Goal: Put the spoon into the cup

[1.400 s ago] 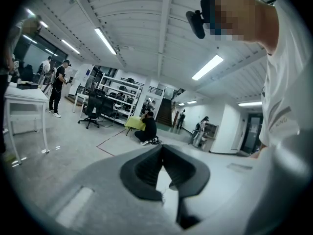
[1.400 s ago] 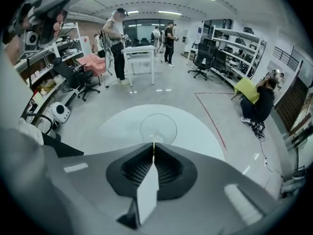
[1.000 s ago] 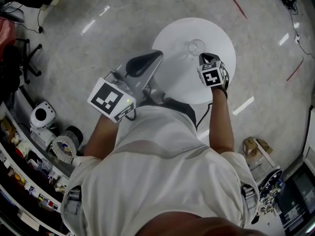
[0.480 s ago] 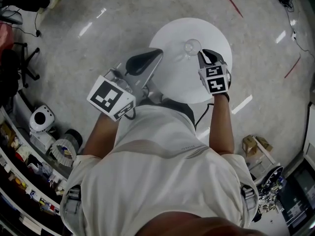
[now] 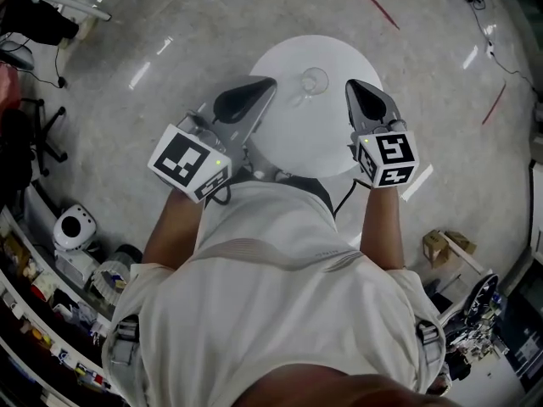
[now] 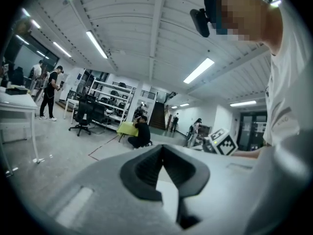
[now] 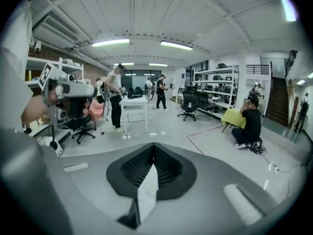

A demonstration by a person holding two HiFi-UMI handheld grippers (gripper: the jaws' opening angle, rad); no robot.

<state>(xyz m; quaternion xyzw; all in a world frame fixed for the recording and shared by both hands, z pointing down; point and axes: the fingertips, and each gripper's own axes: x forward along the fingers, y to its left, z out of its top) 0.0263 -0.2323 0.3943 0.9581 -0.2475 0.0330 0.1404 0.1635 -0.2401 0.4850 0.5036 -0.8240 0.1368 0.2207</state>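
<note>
A clear glass cup (image 5: 313, 80) stands on the round white table (image 5: 288, 142), toward its far side. I cannot make out a spoon in any view; a thin glint slants from the cup toward me. My left gripper (image 5: 268, 84) is held over the table's left edge, shut with nothing in it (image 6: 163, 148). My right gripper (image 5: 350, 86) is over the right edge, just right of the cup and clear of it, also shut and empty (image 7: 153, 146). Both gripper views look out level across the room and show neither cup nor table.
The table stands on a grey polished floor with red tape lines (image 5: 371, 0). Shelves with clutter (image 5: 51, 312) run along the left, boxes (image 5: 441, 248) lie at the right. People, office chairs (image 7: 189, 105) and a white table (image 7: 133, 103) are far off.
My right gripper has drawn back from beside the cup, toward me and to the right. The left gripper has stayed almost where it was. The head view shifted a little.
</note>
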